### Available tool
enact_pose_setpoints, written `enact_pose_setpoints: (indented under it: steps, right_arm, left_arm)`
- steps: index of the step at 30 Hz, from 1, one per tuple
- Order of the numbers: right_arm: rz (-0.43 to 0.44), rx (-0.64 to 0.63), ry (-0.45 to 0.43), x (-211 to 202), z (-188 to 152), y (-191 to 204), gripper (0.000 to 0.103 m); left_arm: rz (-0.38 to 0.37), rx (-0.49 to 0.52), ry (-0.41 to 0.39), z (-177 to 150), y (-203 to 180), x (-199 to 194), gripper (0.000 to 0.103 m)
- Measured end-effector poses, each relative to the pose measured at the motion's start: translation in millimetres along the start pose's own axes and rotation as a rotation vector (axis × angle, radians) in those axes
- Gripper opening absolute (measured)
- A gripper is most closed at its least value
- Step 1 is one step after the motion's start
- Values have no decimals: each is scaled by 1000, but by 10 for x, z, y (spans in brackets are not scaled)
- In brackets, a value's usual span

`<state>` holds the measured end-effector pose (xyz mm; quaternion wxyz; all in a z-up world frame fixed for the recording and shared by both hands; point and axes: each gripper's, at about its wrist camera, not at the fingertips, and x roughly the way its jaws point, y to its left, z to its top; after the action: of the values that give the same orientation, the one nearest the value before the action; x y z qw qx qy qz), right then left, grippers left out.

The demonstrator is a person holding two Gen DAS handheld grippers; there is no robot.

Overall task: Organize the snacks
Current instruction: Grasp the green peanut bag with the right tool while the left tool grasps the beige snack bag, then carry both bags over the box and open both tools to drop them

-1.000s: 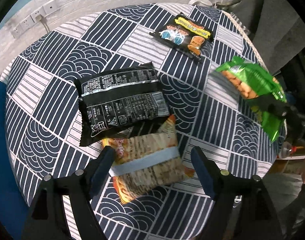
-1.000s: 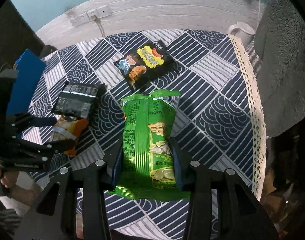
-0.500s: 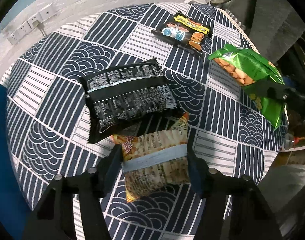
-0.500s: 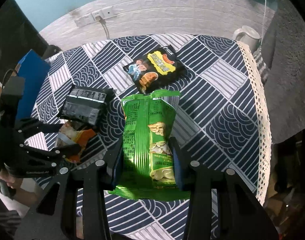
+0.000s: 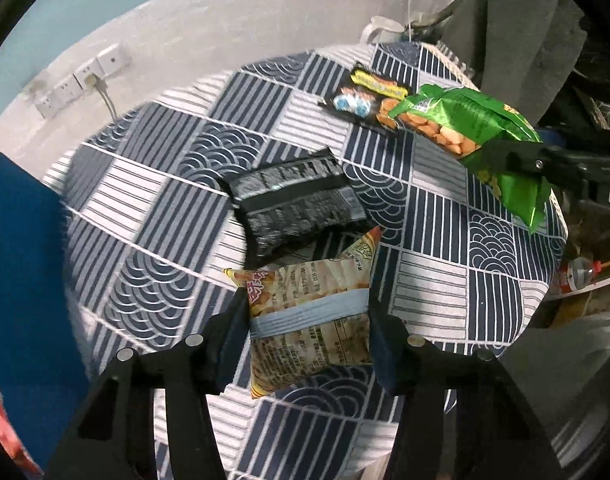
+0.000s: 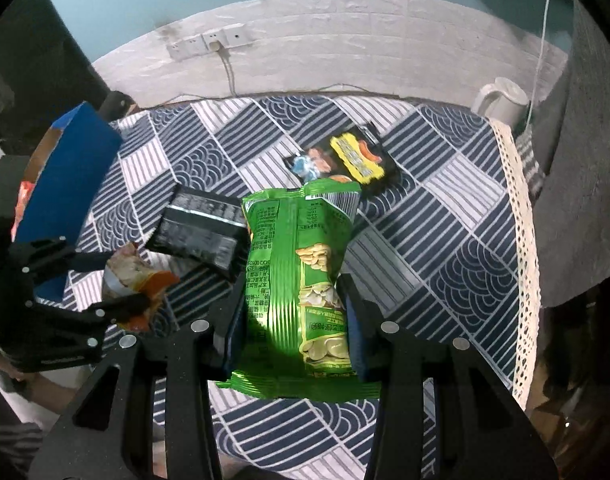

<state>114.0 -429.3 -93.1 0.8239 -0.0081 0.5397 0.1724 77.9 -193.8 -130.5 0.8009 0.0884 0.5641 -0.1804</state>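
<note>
L gripper (image 5: 309,320) pinched orange crinkly foil snack bag (image 5: 311,316); R gripper (image 6: 291,316) pinched green foil nut bag (image 6: 301,276); blue box (image 6: 61,184) contents hidden.

You can make out very little lettering here. On the black body of your right hand-held gripper (image 5: 505,156), seen from the left wrist, the white letters "DA" show at the frame edge (the rest is cut off). The orange snack bag (image 5: 309,316) carries red Chinese characters near its top corner and fine print below, too small to read. The green snack bag (image 6: 301,284) and the black packet (image 5: 297,204) bear dense print as well, all illegible.
</note>
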Motion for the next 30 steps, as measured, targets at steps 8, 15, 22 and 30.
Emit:
enact_pose_setpoints:
  steps: [8, 15, 22, 30]
  right_arm:
    - [10, -46, -35, -148, 153, 293, 41]
    - [29, -93, -60, -260, 287, 602, 41]
    - [49, -147, -79, -349, 401, 948, 41]
    - [91, -206, -101, -446, 559, 1405, 41]
  left_arm:
    - [51, -13, -67, 16, 225, -337, 55]
    - [99, -41, -124, -67, 501, -664, 55]
    - [152, -67, -176, -219, 798, -1023, 55]
    - [157, -112, -199, -423, 1103, -1255, 55]
